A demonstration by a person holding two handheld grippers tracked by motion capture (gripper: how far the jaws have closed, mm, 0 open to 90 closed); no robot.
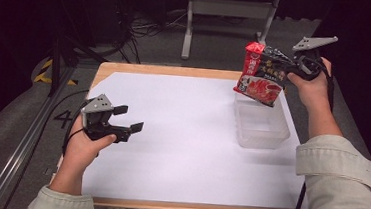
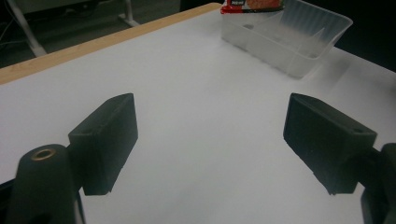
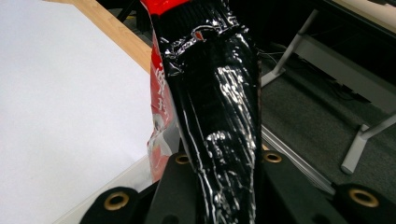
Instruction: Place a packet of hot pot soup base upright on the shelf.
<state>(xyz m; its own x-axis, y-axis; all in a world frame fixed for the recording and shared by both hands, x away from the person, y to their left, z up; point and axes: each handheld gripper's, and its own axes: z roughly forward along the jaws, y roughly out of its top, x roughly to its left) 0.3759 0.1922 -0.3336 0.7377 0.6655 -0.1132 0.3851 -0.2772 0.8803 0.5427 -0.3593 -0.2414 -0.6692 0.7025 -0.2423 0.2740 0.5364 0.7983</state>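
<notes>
Right hand-held gripper (image 1: 277, 59) is clamped on the snack packet (image 1: 261, 75), with both jaws pressed together on the packet's black, crinkled upper portion, as the right gripper view confirms at close range. I hold the packet in the air above the far end of the clear plastic tub (image 1: 261, 124), which stands on the white sheet (image 1: 181, 134) covering the desk (image 1: 166, 71), toward its right side. I judge the packet to be light, soft and easily crushed; its glossy film is likely slippery, and the contents may be brittle. I therefore judge the sealed edge or the gathered upper film to be the correct grip zone, not the filled body. The packet hangs tilted, its printed red face toward the high view. Left hand-held gripper (image 1: 128, 119) has its jaws well apart, holds nothing, and hovers low over the left part of the sheet, well apart from the tub.
</notes>
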